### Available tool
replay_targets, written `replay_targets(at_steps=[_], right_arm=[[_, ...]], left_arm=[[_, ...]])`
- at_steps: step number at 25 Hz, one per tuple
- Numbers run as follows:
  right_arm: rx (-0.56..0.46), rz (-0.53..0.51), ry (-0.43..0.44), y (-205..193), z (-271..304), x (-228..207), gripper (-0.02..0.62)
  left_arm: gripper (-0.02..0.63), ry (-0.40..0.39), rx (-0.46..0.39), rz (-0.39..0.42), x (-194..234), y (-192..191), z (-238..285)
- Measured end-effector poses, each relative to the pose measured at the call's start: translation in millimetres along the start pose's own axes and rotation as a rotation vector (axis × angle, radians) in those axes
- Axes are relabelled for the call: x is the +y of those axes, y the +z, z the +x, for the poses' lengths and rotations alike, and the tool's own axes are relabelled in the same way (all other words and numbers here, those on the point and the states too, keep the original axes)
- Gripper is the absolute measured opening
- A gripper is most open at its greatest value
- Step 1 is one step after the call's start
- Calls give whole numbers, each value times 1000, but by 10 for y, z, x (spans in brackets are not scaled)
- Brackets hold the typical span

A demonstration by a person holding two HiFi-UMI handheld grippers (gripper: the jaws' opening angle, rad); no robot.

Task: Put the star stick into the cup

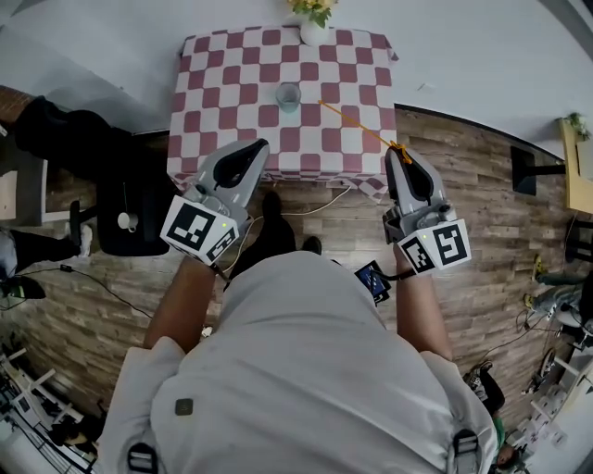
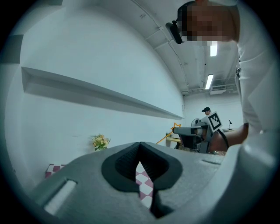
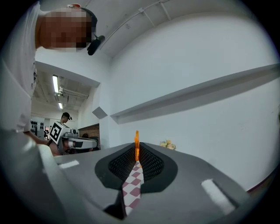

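A thin orange star stick [image 1: 359, 125] hangs slanted over the right part of the checked table [image 1: 218, 102]. Its star end sits at my right gripper [image 1: 397, 154], which is shut on it; the plain end points toward the cup. The clear cup [image 1: 288, 95] stands upright near the table's middle. In the right gripper view the stick [image 3: 137, 146] rises from between the shut jaws. My left gripper [image 1: 257, 147] hovers over the table's front left edge, shut and empty. The left gripper view shows the star [image 2: 176, 127] beside the right gripper [image 2: 190, 134].
A vase of yellow flowers [image 1: 313, 18] stands at the table's far edge, behind the cup. A white cable [image 1: 320, 205] lies on the wooden floor at the table's foot. Dark chairs [image 1: 125, 208] stand left of the table. A white wall lies beyond.
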State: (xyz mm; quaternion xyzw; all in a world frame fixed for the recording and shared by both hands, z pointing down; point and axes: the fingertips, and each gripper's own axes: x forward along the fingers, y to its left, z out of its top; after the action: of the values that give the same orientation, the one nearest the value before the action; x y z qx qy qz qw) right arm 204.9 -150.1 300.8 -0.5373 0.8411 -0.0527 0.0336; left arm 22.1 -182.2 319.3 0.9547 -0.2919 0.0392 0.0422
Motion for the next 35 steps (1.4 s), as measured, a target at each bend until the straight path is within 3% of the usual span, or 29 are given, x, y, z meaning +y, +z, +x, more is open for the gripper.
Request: replay_targets(at_steps=[18, 35], right_arm=[[205, -4, -9, -827, 1482, -140, 28], [406, 43, -58, -1890, 2080, -321, 28]], left_arm=[[2, -12, 82, -84, 1376, -511, 402], [3, -75, 176, -174, 1908, -1127, 657]])
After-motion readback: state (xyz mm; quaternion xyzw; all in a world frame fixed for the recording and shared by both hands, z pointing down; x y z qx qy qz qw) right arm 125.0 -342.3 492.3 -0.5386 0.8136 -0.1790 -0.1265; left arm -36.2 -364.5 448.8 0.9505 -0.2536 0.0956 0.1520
